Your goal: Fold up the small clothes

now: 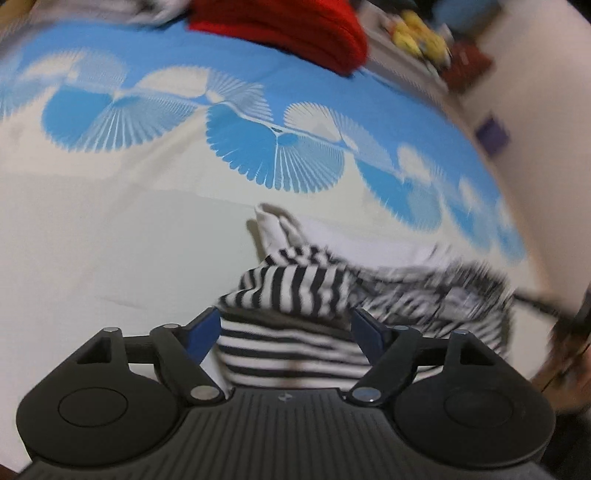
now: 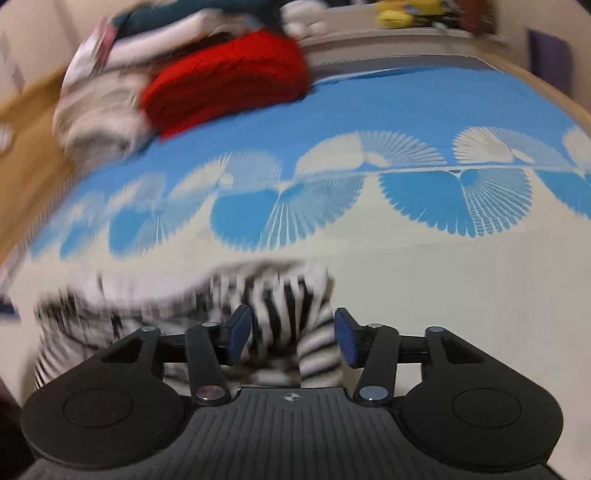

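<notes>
A small black-and-white striped garment (image 1: pixel 295 288) lies bunched on the bed, with a white part sticking up behind it. My left gripper (image 1: pixel 288 332) is open, its blue pads (image 1: pixel 201 332) on either side of a striped fold that lies between them. In the right wrist view the same striped garment (image 2: pixel 288 317) lies between the blue pads (image 2: pixel 236 332) of my right gripper (image 2: pixel 291 336), which is open around a bunched fold. Both views are blurred by motion.
The bed sheet (image 1: pixel 147 229) is cream with blue fan patterns. A red folded garment (image 2: pixel 229 77) and a pile of other clothes (image 2: pixel 107 96) sit at the far end. A yellow soft toy (image 1: pixel 417 33) lies on a ledge beyond. A wall is at the right.
</notes>
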The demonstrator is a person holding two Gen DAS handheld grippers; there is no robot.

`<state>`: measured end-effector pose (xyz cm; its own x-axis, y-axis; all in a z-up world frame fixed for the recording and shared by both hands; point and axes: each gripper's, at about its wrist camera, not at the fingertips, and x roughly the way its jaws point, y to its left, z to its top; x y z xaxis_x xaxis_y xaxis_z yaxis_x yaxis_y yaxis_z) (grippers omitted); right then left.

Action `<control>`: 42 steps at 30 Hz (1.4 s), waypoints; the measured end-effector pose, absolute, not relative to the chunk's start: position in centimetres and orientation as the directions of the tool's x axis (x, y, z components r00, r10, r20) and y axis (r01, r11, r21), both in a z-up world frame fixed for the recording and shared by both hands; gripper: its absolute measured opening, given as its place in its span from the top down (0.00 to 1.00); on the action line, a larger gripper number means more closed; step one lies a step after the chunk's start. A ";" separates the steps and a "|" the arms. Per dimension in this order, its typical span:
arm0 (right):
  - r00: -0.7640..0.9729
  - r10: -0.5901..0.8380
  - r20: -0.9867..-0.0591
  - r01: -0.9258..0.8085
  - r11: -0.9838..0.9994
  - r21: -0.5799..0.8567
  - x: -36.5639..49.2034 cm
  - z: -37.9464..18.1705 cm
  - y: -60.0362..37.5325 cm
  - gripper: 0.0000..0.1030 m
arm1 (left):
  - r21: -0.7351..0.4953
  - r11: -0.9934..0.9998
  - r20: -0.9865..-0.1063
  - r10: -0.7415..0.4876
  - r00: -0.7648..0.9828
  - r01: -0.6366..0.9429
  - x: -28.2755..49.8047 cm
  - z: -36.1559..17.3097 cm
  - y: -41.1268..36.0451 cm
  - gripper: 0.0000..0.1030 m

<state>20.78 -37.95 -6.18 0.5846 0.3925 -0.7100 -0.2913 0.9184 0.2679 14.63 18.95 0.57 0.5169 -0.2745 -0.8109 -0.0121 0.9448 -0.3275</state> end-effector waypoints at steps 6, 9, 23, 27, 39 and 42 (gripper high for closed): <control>0.577 0.282 -0.767 -0.369 0.927 0.063 19.8 -8.0 -35.9 0.45 | -0.111 0.990 -0.870 -0.141 0.472 0.091 14.8 -2.3 15.8 0.18; 0.622 0.218 -0.752 -0.364 0.931 -0.031 20.1 -8.5 -34.9 0.45 | -0.045 0.991 -0.867 -0.101 0.487 0.124 15.5 -3.4 14.4 0.18; 0.682 0.282 -0.674 -0.377 0.926 0.006 26.6 -8.4 -31.7 0.64 | -0.130 0.985 -0.802 -0.174 0.571 0.117 22.5 -3.1 13.4 0.94; 0.631 0.365 -0.685 -0.397 0.910 0.119 28.5 -8.7 -31.9 0.97 | -0.225 0.974 -0.731 -0.187 0.656 0.027 24.1 -1.2 15.9 0.97; 0.539 0.208 -0.816 -0.202 0.973 0.114 34.6 -12.8 -29.0 0.97 | -0.060 0.987 -0.902 0.011 0.432 -0.151 30.9 -8.0 15.2 0.96; 0.626 0.218 -0.748 -0.175 0.975 0.138 34.8 -10.9 -29.1 0.97 | -0.103 0.976 -0.831 0.020 0.557 -0.189 30.9 -5.3 16.0 0.97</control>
